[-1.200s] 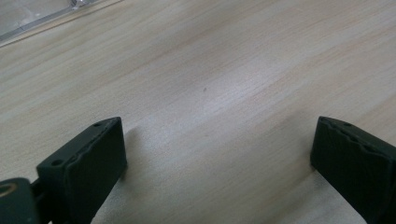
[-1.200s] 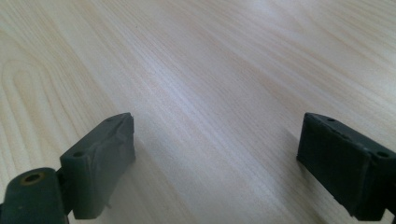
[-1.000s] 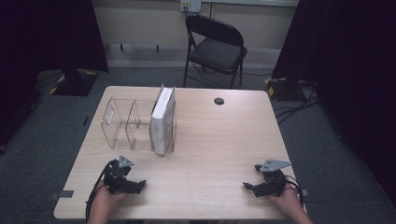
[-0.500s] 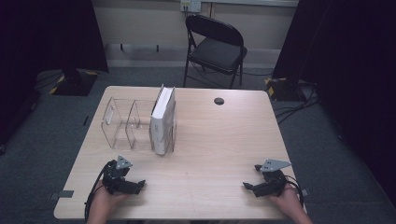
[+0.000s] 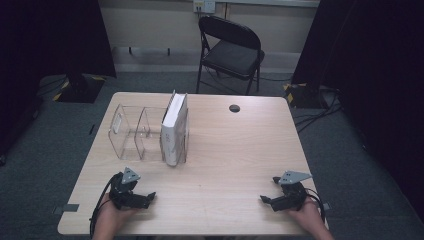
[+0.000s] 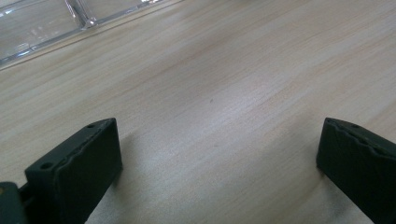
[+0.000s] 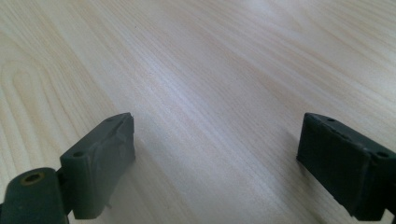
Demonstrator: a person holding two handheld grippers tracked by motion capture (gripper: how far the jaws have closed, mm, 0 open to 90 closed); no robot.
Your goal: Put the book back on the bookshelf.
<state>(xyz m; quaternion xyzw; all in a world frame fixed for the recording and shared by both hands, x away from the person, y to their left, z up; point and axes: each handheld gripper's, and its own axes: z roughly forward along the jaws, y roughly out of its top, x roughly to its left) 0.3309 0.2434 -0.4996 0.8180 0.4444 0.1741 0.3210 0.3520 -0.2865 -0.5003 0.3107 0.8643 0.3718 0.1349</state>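
A clear plastic rack with upright dividers stands on the left half of the wooden table. A white book stands upright in its right slot. My left gripper rests low on the table near the front left corner, open, with bare wood between its jaws. The rack's clear base lies ahead of it. My right gripper rests near the front right edge, open too, and bare wood lies between its jaws.
A small black round object lies near the table's far edge. A black folding chair stands behind the table. Cables run over the carpet at the right.
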